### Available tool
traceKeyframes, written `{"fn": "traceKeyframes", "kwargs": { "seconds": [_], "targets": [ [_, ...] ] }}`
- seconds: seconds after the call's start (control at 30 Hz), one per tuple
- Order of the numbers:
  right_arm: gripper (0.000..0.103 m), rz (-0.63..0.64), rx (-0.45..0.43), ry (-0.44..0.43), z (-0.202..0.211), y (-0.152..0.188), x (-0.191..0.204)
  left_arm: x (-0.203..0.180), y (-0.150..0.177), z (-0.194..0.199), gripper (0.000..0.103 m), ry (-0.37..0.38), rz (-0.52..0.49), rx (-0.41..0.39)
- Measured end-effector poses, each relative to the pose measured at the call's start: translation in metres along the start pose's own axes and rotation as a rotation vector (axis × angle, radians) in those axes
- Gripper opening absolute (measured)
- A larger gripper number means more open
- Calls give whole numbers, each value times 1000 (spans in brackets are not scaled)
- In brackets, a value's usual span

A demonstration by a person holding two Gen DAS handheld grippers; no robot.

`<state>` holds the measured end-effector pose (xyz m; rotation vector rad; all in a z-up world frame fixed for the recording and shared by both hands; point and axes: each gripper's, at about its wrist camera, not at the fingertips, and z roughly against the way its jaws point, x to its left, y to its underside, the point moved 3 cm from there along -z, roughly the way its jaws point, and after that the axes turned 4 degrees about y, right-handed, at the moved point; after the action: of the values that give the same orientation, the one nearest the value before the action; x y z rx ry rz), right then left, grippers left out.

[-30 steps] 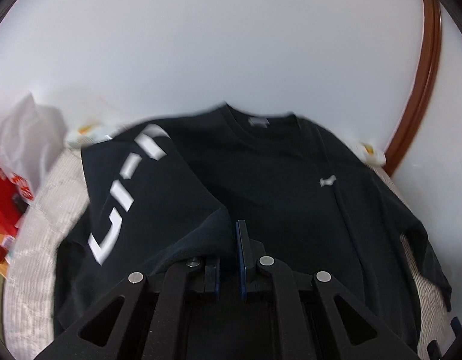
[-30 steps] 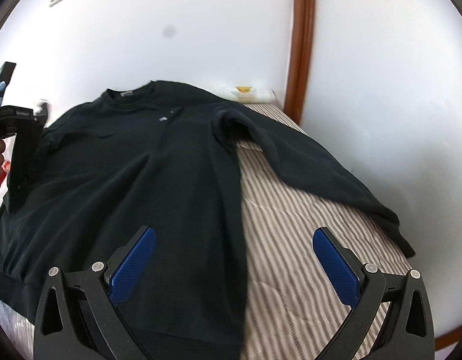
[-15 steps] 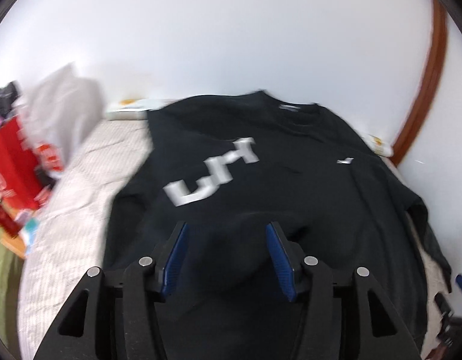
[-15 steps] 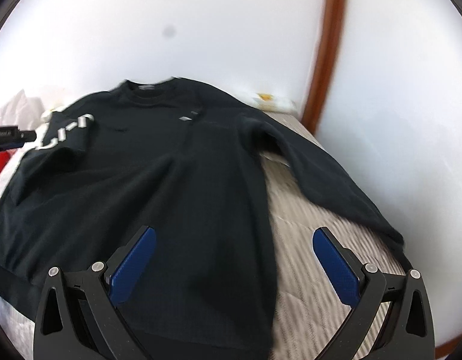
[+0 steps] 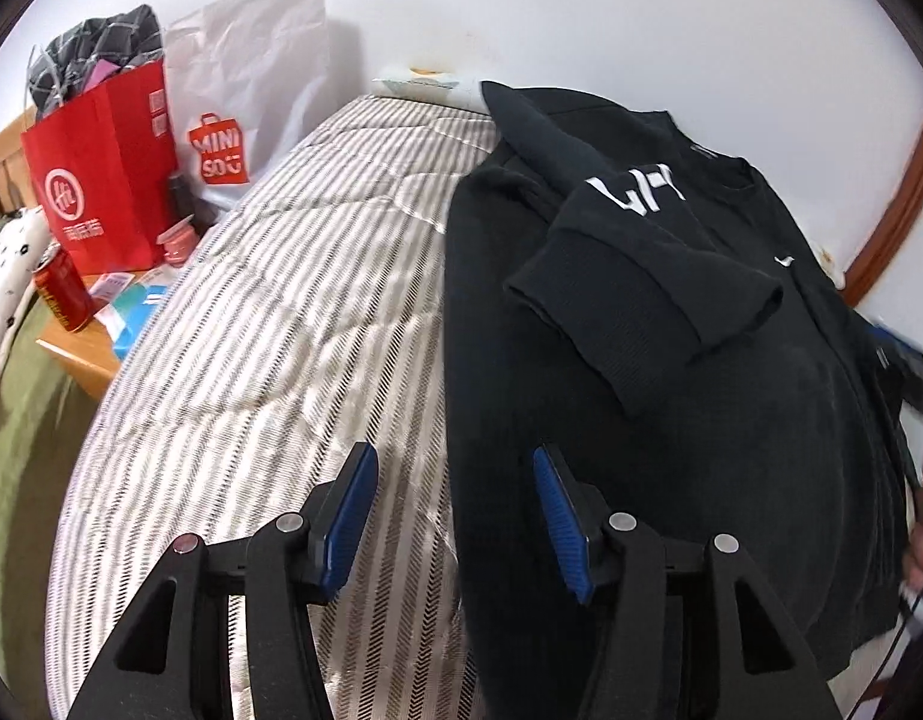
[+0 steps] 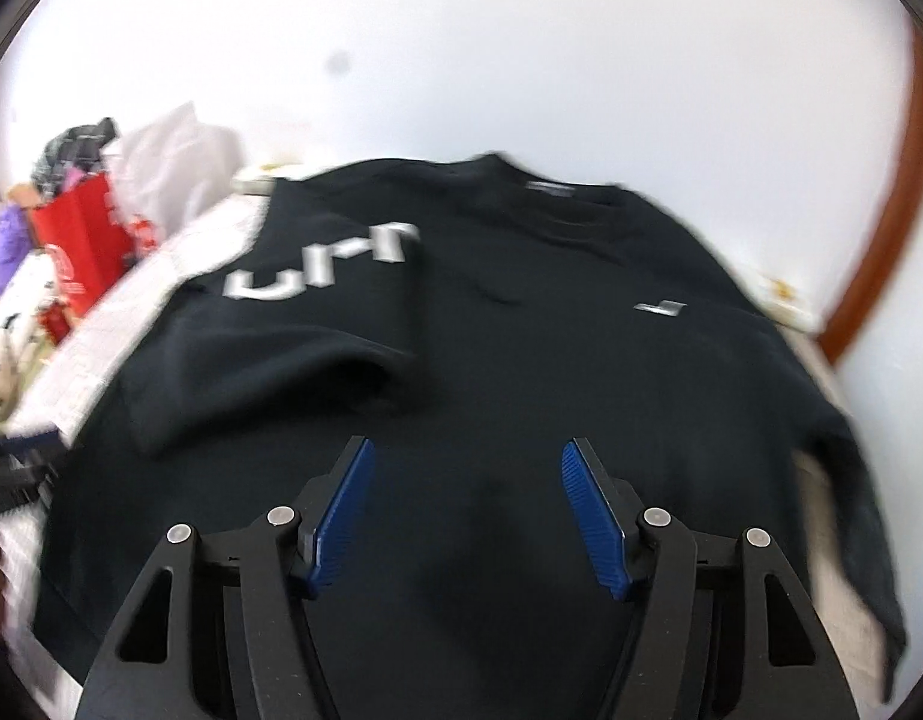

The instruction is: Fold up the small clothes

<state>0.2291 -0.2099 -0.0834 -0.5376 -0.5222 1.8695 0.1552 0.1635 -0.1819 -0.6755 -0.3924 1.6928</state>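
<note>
Between the blue pads of the left tongs (image 5: 455,516), which stand spread and empty, lie only the striped bed cover (image 5: 269,324) and the near left edge of the black sweatshirt (image 5: 671,432); nothing is pinched. The right tongs (image 6: 467,510) hang over the middle of the sweatshirt's body with their jaws closing, the cloth below them but not caught between the pads. The sweatshirt lies flat on the bed, collar toward the wall, and its lettered sleeve (image 5: 635,276) is already laid across the chest, cuff toward the centre. So one sleeve fold looks done, and the other sleeve (image 6: 833,468), which runs down the far right side, probably comes next. That calls for the right tongs to go out to its cuff, pinch it and carry it inward over the body.
</note>
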Motion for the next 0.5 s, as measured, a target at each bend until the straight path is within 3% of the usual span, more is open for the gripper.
{"fn": "traceKeyframes", "kwargs": {
  "seconds": [0.17,0.37,0.5],
  "targets": [
    [72,52,1,-108,-23,-25,50,-9,1,-4,56,-20,-50,-45],
    [73,94,53,-234,-55,-26,95,-12,0,-7,62,-21,-68,-44],
    [73,136,80,-235,-74,-22,117,-22,1,-12,68,-66,-120,-23]
  ]
}}
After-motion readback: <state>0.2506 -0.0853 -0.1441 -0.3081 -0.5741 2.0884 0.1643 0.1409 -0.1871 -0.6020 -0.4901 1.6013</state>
